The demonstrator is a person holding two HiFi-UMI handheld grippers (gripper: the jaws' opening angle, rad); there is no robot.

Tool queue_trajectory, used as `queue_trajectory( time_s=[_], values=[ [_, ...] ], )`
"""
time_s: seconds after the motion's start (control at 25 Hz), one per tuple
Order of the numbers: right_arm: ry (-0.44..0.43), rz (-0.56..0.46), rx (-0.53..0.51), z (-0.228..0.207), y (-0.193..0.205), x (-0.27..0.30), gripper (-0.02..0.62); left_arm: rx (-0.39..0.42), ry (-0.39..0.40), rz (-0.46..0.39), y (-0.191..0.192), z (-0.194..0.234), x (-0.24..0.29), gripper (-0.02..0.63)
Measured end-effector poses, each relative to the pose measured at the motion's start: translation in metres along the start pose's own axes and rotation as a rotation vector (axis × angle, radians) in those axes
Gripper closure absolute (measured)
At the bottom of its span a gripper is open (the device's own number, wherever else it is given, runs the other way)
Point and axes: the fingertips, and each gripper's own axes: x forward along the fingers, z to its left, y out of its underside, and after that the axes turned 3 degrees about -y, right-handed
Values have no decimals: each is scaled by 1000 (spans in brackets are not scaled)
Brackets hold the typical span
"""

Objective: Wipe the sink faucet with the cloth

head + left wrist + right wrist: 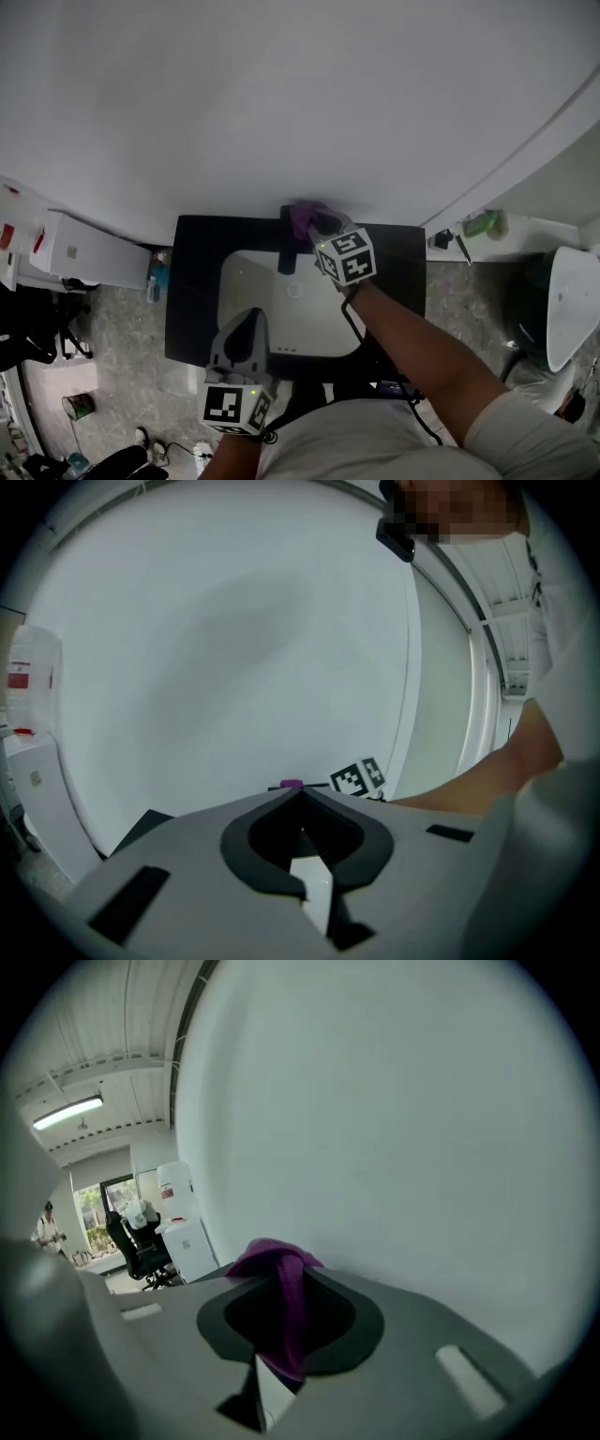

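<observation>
White wall [281, 94] backs a black tabletop [194, 291] set with a white rectangular sink basin [236, 291]. At the basin's rear edge stands a dark sink faucet [286, 253]. The right gripper [322, 225] reaches to the faucet's top end, close to the wall, its jaws pinching a purple cloth [281, 1316]. The cloth bunches out past the jaw tips and runs back between them. In the head view it sits at the top of the faucet. The left gripper [300, 791] hovers over the basin's near edge, well apart from the faucet, its jaws pressed together with nothing between them.
</observation>
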Motion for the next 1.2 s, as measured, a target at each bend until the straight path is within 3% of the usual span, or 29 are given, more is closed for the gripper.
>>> queue_trajectory(
  time_s=[0.12, 0.28, 0.4, 0.72, 0.88, 1.04, 1.2],
  values=[
    [37, 70, 79, -23, 38, 27, 545, 5, -11, -3, -2, 3, -5, 600],
    [64, 304, 217, -41, 123, 53, 548, -15, -3, 10, 4, 4, -4, 600],
    [29, 391, 235, -45, 145, 59, 546, 2, 16, 5, 1, -4, -3, 600],
    [-35, 288, 172, -11, 58, 28, 545, 28, 44, -33, -21, -15, -6, 600],
    [-89, 155, 164, 11, 5, 2, 545, 45, 59, -74, -43, -24, -15, 600],
    [-196, 5, 50, 61, -62, -49, 543, 54, 79, -106, -67, -31, -31, 600],
    [-296, -97, -99, 133, -106, -124, 543, 39, 76, -135, -87, -31, -51, 600]
  ],
)
